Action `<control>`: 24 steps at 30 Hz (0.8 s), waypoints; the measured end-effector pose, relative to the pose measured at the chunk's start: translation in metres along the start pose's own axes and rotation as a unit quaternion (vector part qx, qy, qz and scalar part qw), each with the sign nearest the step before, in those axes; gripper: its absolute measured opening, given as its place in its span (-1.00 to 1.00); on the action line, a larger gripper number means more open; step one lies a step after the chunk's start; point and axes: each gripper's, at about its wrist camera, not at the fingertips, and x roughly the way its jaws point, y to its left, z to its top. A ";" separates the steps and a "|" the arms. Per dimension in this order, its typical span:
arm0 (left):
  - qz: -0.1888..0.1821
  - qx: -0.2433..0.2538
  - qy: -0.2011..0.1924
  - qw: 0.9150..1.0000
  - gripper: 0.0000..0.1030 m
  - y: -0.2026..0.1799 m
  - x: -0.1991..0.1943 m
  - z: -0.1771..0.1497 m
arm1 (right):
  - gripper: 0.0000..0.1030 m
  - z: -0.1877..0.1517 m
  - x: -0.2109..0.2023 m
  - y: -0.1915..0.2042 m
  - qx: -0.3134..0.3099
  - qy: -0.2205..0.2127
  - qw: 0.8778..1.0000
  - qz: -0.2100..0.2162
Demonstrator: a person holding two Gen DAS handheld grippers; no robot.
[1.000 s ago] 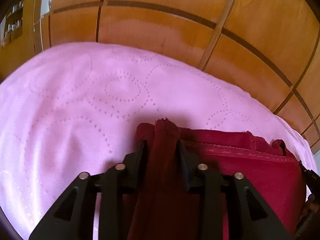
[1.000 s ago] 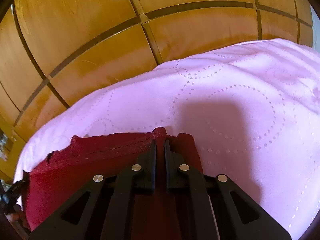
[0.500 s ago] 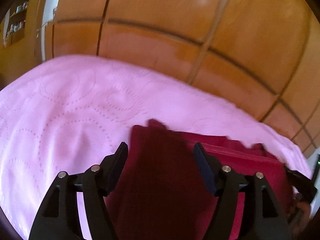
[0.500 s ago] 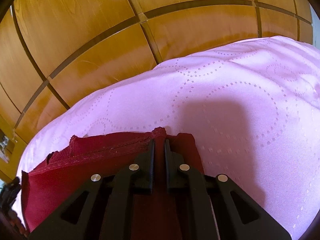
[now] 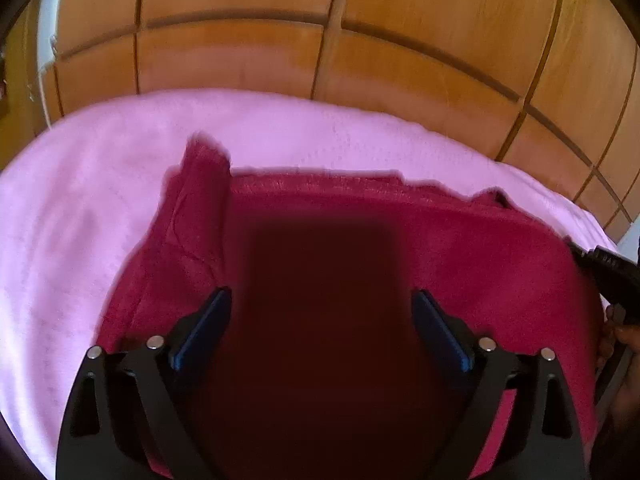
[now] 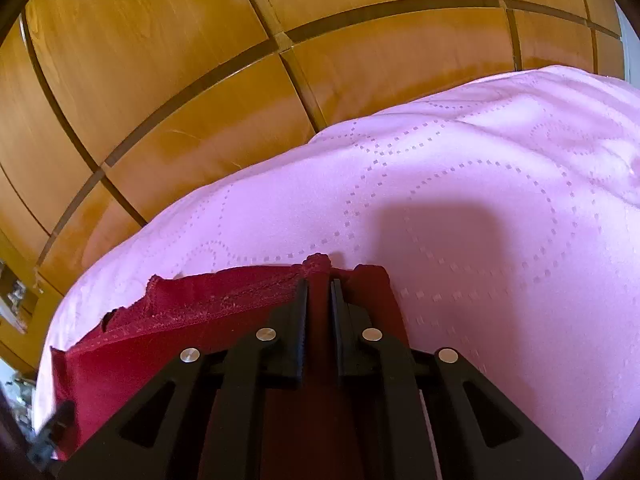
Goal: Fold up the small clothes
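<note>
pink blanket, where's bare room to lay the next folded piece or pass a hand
Free: the pink blanket to the right of the red garment, and the strip between its far hem and the wooden panels. Crowded: over the garment, where the left gripper is open and the right gripper pinches a corner.

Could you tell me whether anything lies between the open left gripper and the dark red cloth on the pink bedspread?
Nothing visible does. The left gripper, whose fingers have just been opening, hangs directly over the dark red cloth on the pink quilted bedspread. The right gripper pinches the cloth's far corner.
</note>
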 end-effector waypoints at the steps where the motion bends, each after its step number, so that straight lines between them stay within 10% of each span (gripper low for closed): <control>1: 0.001 0.004 -0.001 1.000 0.86 -0.002 0.000 0.000 | -0.83 0.000 0.000 0.000 0.001 -0.001 1.000 0.000; 6: 0.003 0.010 -0.001 1.000 0.88 -0.004 -0.001 -0.002 | -0.37 -0.002 -0.016 0.001 -0.001 -0.033 0.999 0.001; 13: -0.001 0.008 -0.006 1.000 0.88 -0.002 -0.004 -0.003 | -0.36 -0.016 -0.084 0.017 -0.043 -0.102 0.994 -0.006; 19: -0.002 0.008 -0.006 1.000 0.89 -0.001 -0.005 -0.003 | -0.36 -0.038 -0.063 0.059 -0.177 -0.034 0.983 0.013; 22: -0.009 0.005 -0.010 1.000 0.90 0.001 -0.007 -0.004 | -0.36 -0.037 -0.036 0.037 -0.142 0.002 0.988 -0.062; 24: -0.010 0.007 -0.007 1.000 0.92 0.000 -0.006 -0.004 | -0.36 -0.035 -0.031 0.012 -0.087 0.001 0.995 -0.040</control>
